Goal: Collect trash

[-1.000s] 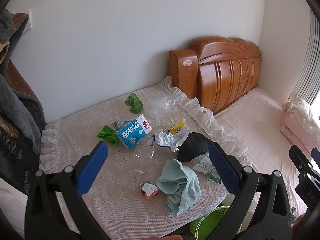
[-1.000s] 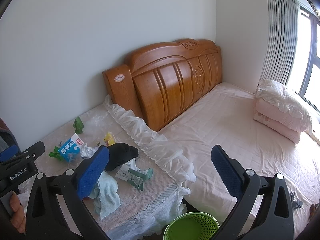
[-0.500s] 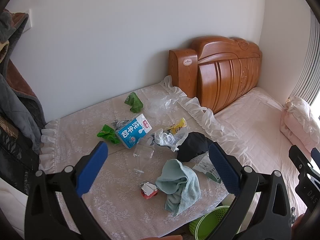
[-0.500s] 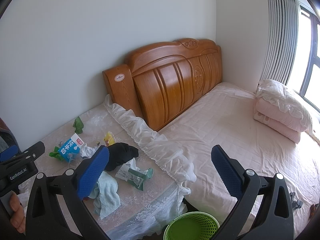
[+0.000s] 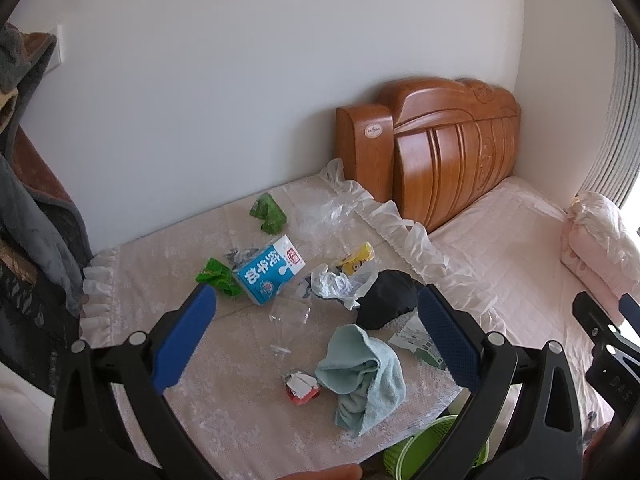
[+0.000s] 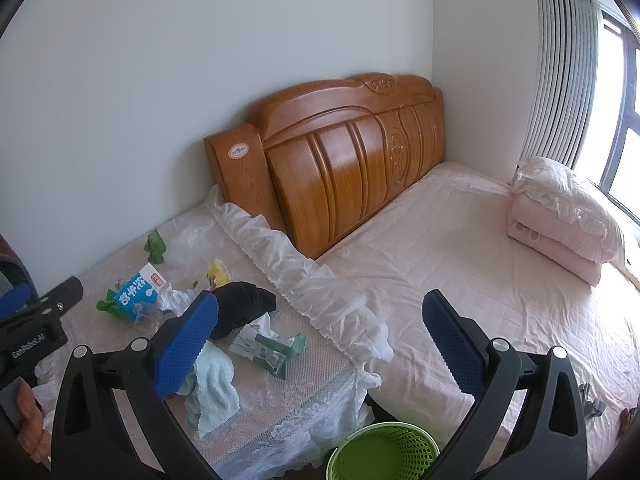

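Trash lies scattered on a lace-covered bedside table (image 5: pixel 168 264): a blue milk carton (image 5: pixel 269 274), green wrappers (image 5: pixel 267 213), a crumpled white paper (image 5: pixel 332 282), a yellow wrapper (image 5: pixel 357 258), a clear plastic cup (image 5: pixel 289 316), a red-white wrapper (image 5: pixel 301 387) and a green tissue pack (image 6: pixel 267 349). A green mesh bin (image 6: pixel 383 453) stands on the floor below the table's corner. My left gripper (image 5: pixel 316 340) hovers open above the table, empty. My right gripper (image 6: pixel 320 344) hangs open over the table's edge and the bed, empty.
A light blue towel (image 5: pixel 362 372) and a black cloth (image 5: pixel 387 299) lie among the trash. A wooden headboard (image 6: pixel 344 152) and a pink bed (image 6: pixel 472 264) with a folded quilt (image 6: pixel 564 220) fill the right. Clothes (image 5: pixel 28 200) hang at the left.
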The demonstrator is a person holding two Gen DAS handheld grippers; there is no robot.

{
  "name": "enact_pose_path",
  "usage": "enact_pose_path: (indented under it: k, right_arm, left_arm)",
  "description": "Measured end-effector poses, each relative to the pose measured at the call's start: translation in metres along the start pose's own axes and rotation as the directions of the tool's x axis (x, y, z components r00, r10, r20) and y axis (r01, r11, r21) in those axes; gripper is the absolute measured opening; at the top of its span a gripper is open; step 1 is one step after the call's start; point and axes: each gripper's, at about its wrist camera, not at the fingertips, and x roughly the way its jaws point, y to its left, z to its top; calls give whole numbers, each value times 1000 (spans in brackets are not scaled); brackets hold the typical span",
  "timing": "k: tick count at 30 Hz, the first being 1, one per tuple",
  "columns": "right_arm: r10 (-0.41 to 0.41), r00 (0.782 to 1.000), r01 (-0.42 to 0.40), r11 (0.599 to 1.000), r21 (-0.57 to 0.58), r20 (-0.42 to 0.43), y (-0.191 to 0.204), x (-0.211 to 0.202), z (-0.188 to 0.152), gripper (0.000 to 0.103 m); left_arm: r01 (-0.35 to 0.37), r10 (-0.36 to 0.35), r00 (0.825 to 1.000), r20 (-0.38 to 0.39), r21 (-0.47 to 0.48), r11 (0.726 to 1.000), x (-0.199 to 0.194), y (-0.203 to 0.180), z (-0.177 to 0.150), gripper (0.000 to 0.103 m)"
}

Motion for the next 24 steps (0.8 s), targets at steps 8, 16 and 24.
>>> enact_pose_path:
  k: [8,16,24]
  right_arm:
    - [52,998,-54,998,-39,-40,14,22,-20,101]
    - [142,981,-161,977,-140,-131,53,56,-59,101]
    - [195,944,-256,942,-218,-266,97,107,-101,101]
  left_arm:
    - [6,-6,999,-54,-4,1000,14,19,-8,97]
    - [-36,30,988,-153,-32,999,41,54,-39,97]
    - [-84,79,964,-253,-9,996,74,74,-75,97]
